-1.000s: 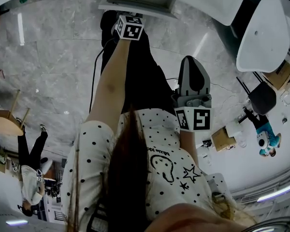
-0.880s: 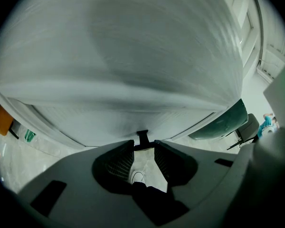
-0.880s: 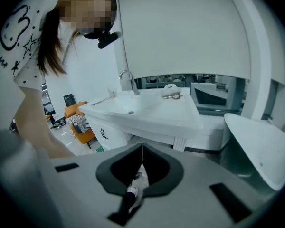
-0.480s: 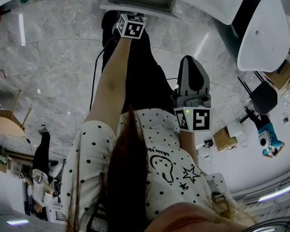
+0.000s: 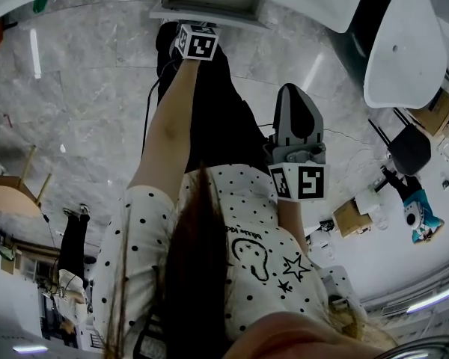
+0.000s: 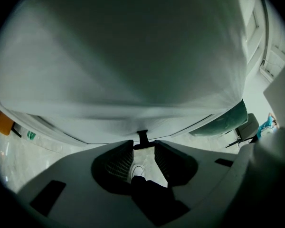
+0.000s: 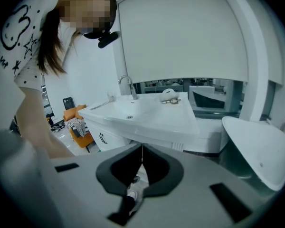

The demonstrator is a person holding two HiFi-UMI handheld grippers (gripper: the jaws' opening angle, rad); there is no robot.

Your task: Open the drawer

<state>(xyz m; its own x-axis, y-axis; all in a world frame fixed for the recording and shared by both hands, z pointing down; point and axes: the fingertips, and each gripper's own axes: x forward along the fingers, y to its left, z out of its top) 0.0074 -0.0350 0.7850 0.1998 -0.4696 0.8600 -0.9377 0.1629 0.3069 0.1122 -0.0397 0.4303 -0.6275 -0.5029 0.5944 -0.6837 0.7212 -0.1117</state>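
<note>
The white drawer point(image 5: 209, 6) juts out at the top of the head view, its inside showing. My left arm reaches to it, the marker cube point(image 5: 197, 41) just below its front. In the left gripper view the drawer front point(image 6: 133, 70) fills the picture. A small dark handle point(image 6: 143, 139) sits between the tips of my left gripper point(image 6: 143, 151), its bar spanning the gap from pad to pad. My right gripper point(image 5: 298, 103) hangs near my body, away from the drawer. Its jaws point(image 7: 142, 151) meet at the tips with nothing between them.
A white vanity with a basin point(image 7: 142, 113) and faucet point(image 7: 126, 82) stands ahead of the right gripper, a white rounded fixture point(image 7: 259, 151) beside it. On the marble floor are a white oval tub point(image 5: 404, 43), cardboard boxes point(image 5: 348, 217) and a wooden stool point(image 5: 11, 189).
Both grippers have kept their places. A bystander at the left of the head view has moved down toward the lower edge; the stool has shifted slightly in the picture.
</note>
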